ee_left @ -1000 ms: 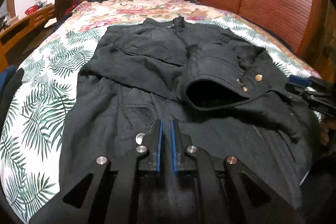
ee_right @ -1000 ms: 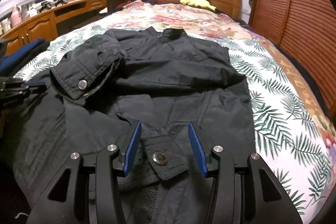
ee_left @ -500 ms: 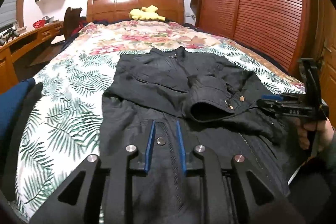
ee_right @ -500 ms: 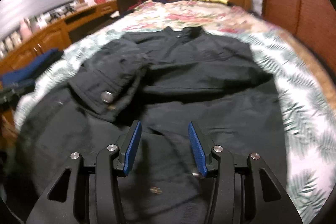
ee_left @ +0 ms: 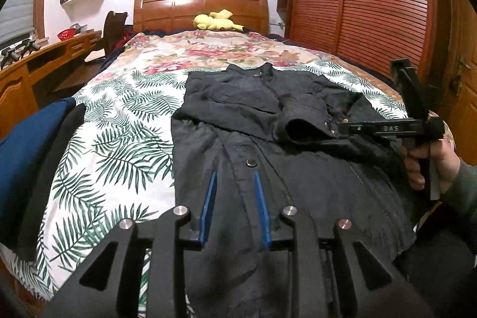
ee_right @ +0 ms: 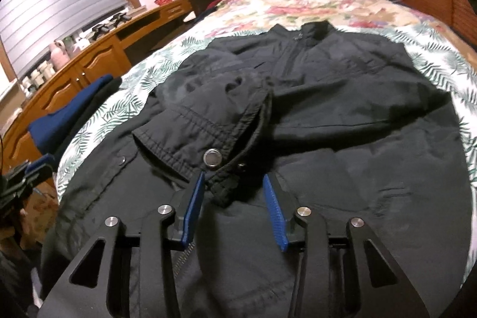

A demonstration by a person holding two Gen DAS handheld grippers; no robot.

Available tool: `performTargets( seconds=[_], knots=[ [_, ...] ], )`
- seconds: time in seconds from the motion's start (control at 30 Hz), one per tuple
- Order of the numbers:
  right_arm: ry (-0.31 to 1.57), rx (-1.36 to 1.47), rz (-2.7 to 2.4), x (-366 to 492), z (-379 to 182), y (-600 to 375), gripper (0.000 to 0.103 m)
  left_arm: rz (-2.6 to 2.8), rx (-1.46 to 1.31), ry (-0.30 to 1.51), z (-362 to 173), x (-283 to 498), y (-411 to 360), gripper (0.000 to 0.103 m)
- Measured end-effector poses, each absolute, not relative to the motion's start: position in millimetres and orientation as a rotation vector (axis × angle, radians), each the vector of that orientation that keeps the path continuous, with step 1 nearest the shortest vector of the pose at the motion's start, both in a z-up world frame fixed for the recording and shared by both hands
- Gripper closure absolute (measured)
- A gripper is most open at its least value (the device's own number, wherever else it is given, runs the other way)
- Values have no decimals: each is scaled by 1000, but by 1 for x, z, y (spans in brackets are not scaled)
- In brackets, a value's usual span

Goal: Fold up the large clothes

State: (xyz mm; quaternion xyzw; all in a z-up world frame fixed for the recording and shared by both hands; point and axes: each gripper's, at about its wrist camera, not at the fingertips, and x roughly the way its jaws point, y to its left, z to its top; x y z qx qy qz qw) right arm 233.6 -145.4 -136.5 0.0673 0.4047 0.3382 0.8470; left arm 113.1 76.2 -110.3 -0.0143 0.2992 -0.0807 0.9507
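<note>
Now the black jacket (ee_left: 268,139) lies spread on the bed (ee_left: 119,115), one sleeve cuff (ee_right: 208,133) folded across its front. Left gripper (ee_left: 234,175) has just been widening, released above the placket; right gripper (ee_right: 234,178) has been narrowing around the cuff's edge, not yet pinching.

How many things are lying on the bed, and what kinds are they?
Black jackets: 1, the black fabric jacket spread over the leafy bedspread.
Yellow plush toys: 1, the yellow plush toy by the wooden headboard.
Folded clothes piles: 1, the dark blue and black folded clothes at the bed's edge.
Total: 3
</note>
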Motion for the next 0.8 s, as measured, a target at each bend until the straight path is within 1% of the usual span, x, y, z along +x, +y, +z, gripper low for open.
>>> performTargets(
  seconds=[0.07,0.1,0.13,0.2,0.33,0.57,0.6,0.63,0.67,0.7,0.73,0.8],
  knots=[
    [863,163,722,238,-138,-143,71,-163,-37,608,-111,111,79,78],
    [863,167,725,239,-137,-143,79,-160,-39,607,-111,111,80,78],
    [867,166,730,241,-137,-140,92,-159,-40,606,-110,109,82,78],
    [856,145,732,243,-131,-135,99,-159,-43,603,-110,106,83,78],
    [778,88,761,242,-106,-119,100,-157,-47,594,-109,103,88,77],
    [692,13,893,252,-62,-48,100,-142,-36,594,-107,106,96,77],
    [686,-9,900,251,-59,-39,96,-141,-34,596,-107,108,96,77],
    [667,-29,888,250,-54,-32,87,-140,-31,598,-107,110,97,77],
    [650,-41,890,248,-49,-28,79,-141,-30,599,-107,113,97,77],
    [642,-50,890,249,-47,-26,66,-143,-30,599,-108,115,96,77],
    [637,-56,883,248,-45,-26,64,-137,-28,595,-107,118,95,77],
    [651,-55,869,249,-46,-31,64,-139,-28,590,-106,123,93,77]
  ],
)
